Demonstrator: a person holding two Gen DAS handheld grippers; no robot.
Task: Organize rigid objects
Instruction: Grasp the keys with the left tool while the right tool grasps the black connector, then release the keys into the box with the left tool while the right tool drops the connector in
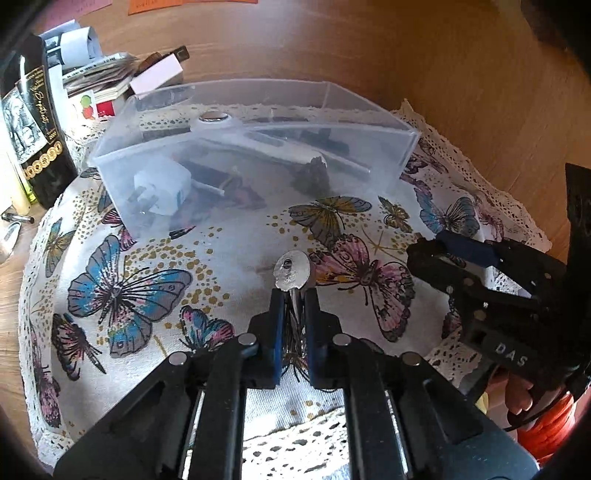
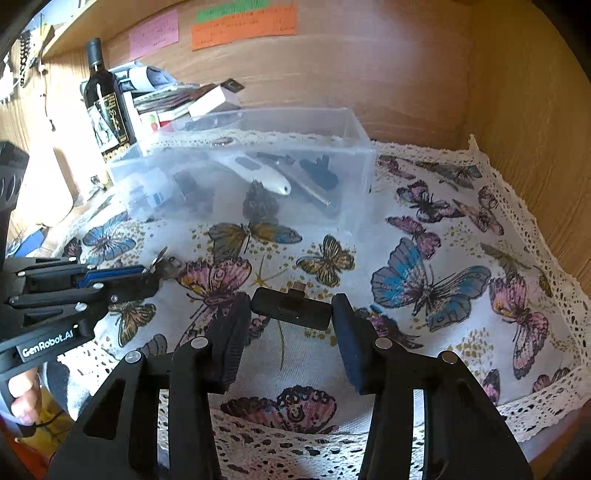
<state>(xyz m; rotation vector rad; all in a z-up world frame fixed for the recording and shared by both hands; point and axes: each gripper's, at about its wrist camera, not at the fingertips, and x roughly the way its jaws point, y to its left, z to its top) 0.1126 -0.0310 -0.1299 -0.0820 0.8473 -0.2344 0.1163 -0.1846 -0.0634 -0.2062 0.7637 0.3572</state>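
Observation:
My left gripper is shut on a silver key, whose round head sticks out past the fingertips above the butterfly cloth. The key also shows in the right wrist view, at the left gripper's tip. My right gripper has its fingers on either side of a small black adapter with a plug; the pads touch its ends. A clear plastic box behind holds a white charger, a white remote, a pine cone and black parts; it also shows in the right wrist view.
A dark wine bottle, stacked papers and small boxes stand at the back left. Wooden walls close the back and the right side. Coloured notes hang on the back wall.

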